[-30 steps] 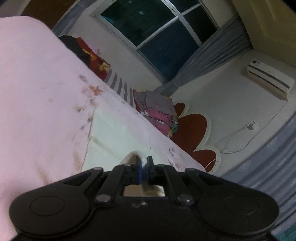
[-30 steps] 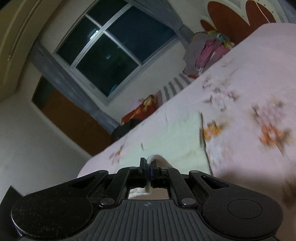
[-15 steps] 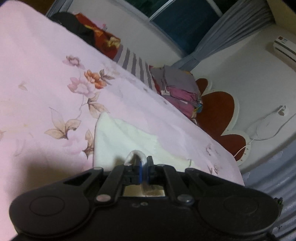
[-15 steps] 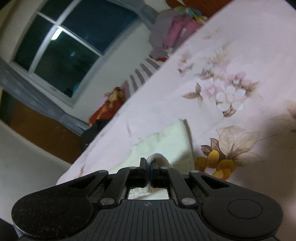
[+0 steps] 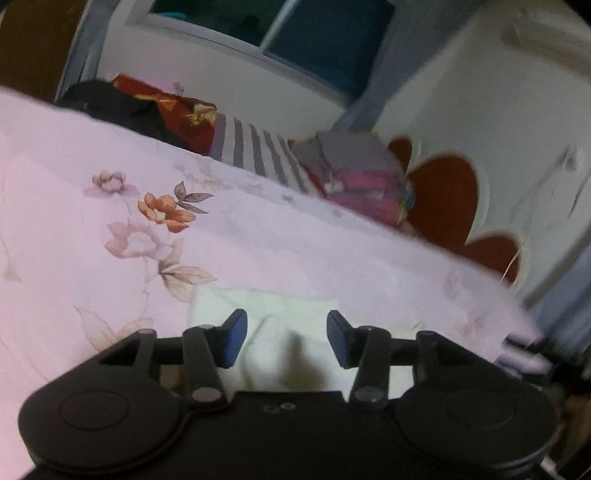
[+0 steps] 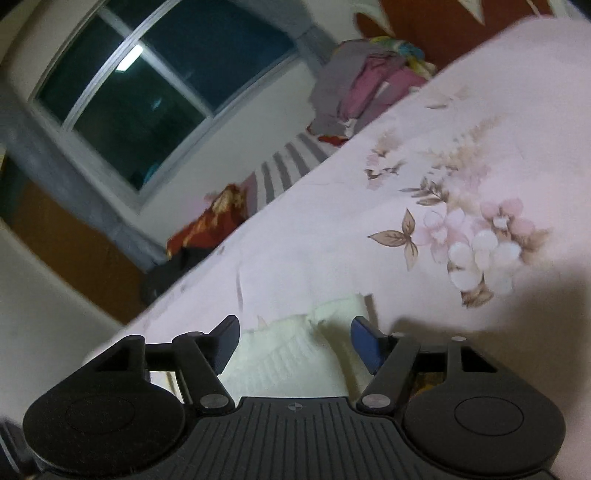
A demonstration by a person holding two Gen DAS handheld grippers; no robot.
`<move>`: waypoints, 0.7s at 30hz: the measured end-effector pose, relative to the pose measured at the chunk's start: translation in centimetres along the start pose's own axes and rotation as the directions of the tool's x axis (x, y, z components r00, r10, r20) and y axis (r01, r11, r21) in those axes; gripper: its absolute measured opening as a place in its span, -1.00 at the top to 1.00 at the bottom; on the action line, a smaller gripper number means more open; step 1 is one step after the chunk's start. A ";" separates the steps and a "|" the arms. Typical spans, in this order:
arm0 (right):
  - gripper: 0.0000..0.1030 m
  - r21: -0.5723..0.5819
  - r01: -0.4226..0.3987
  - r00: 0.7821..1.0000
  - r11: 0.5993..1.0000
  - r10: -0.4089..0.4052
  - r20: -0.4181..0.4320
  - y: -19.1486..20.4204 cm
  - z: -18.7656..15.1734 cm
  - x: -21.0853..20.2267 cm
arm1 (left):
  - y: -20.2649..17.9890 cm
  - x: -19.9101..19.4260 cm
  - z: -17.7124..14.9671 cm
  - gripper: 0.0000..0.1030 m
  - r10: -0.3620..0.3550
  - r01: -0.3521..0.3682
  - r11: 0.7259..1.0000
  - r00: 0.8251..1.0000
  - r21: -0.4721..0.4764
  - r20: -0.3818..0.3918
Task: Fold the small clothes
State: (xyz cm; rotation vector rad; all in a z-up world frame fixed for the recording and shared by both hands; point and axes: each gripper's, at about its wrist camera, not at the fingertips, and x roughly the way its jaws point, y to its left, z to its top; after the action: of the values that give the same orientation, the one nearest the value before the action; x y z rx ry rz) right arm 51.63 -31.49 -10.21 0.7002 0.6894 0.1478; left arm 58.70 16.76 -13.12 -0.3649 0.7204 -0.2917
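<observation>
The small cream knitted garment [image 6: 295, 354] on the pink floral bedsheet [image 6: 461, 155] looks — probably — light and limp; both the left gripper [image 5: 286, 336] and the right gripper [image 6: 295, 341] have jaws opening, clear of it — retake it at its edge.

Left claw [image 5: 286, 339] opening over cream cloth [image 5: 280, 314] on floral bedsheet [image 5: 110, 221].

The near part of the cream garment [image 5: 266, 306] is hidden behind the black body of the left gripper [image 5: 286, 338], so its full outline cannot be told. In the right wrist view the same garment [image 6: 291, 354] is likewise covered at its near end by the right gripper [image 6: 293, 341]. Beyond the garment, the clothes pile [image 5: 364, 181] and the window [image 5: 295, 33] are smeared by motion blur, and the window is cut off by the top edge.
</observation>
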 end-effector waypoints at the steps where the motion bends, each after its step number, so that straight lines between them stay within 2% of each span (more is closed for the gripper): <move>1: -0.12 -0.039 0.006 1.000 0.999 -0.006 -0.009 0.3 0.0 0.1 | -0.1 0.2 0.0 0.12 0.004 -0.004 1.000 1.000 0.028 -0.016; 2: 0.03 -0.068 0.021 0.999 0.997 -0.023 -0.031 0.6 0.0 0.5 | -0.2 0.6 0.0 0.13 0.011 -0.009 0.999 0.999 0.052 -0.041; 4: 0.07 -0.117 0.037 0.996 0.992 -0.045 -0.072 0.8 -0.3 1.5 | -0.6 1.4 -0.3 0.15 0.037 -0.026 0.992 0.995 0.122 -0.089; 8: 0.34 -0.223 0.089 0.980 0.971 -0.125 -0.154 1.2 -1.1 4.0 | -1.0 3.3 -1.0 0.32 0.082 -0.050 0.976 0.986 0.211 -0.148; 9: 0.43 -0.259 0.107 0.973 0.960 -0.155 -0.169 1.3 -1.4 4.5 | -0.9 3.5 -1.1 0.45 0.096 -0.062 0.974 0.984 0.217 -0.151; 10: 0.62 -0.289 0.116 0.970 0.950 -0.171 -0.173 1.4 -1.7 4.8 | -0.8 3.5 -1.2 0.63 0.095 -0.063 0.976 0.984 0.210 -0.148; 11: 0.79 -0.312 0.118 0.970 0.943 -0.177 -0.169 1.6 -2.0 4.9 | -0.6 3.5 -1.2 0.72 0.083 -0.054 0.979 0.986 0.194 -0.146; 12: 0.95 -0.322 0.113 0.970 0.940 -0.174 -0.167 1.5 -2.1 4.8 | -0.4 3.4 -1.2 0.92 0.073 -0.047 0.983 0.987 0.177 -0.143; 14: 0.98 -0.348 0.101 0.973 0.932 -0.166 -0.160 1.7 -2.4 4.6 | -0.2 3.0 -1.1 0.94 0.052 -0.034 0.987 0.992 0.154 -0.115; 17: 0.98 -0.408 0.120 0.980 0.905 -0.175 -0.099 2.4 -2.7 3.6 | -0.2 2.0 -0.8 0.95 0.027 -0.018 0.990 0.998 0.141 -0.060; 21: 0.98 -0.403 0.121 0.990 0.907 -0.141 -0.019 3.1 -2.1 2.1 | -0.5 1.5 0.2 0.95 -0.002 0.004 0.991 1.000 0.132 -0.015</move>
State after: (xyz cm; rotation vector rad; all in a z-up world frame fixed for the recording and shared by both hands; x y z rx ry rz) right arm 52.25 -27.27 -10.52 0.2541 0.7218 0.1764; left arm 59.85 15.76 -13.61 -0.2378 0.7109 -0.3434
